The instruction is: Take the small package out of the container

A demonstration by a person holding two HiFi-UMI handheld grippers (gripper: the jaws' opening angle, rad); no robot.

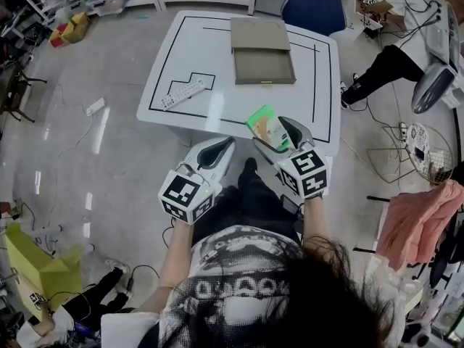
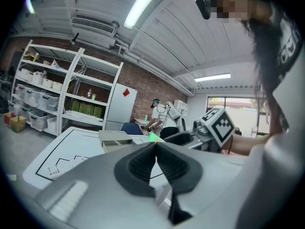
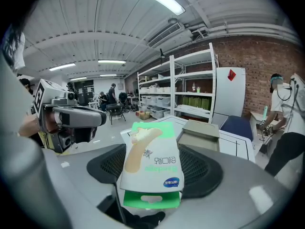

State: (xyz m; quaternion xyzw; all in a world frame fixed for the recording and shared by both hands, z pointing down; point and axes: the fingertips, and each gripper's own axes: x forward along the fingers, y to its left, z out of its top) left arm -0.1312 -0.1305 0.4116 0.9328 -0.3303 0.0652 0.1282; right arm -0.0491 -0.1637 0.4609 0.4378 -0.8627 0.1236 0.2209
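Note:
A small green and white package (image 1: 266, 127) (image 3: 151, 166) with a plaster pictured on it is clamped flat between the jaws of my right gripper (image 1: 278, 138) (image 3: 152, 175), held near the table's front edge. The container (image 1: 262, 50) (image 3: 200, 132), a shallow tan box with its drawer pulled out, sits at the far middle of the white table (image 1: 196, 49). My left gripper (image 1: 216, 151) (image 2: 155, 163) hangs just off the table's front edge, jaws shut together with nothing between them.
A white remote-like keypad (image 1: 183, 92) lies on the table's left inside a black outline. A blue chair (image 1: 313, 7) stands behind the table. A person (image 1: 391, 56) sits at the right. Shelving (image 2: 57, 99) lines the far wall.

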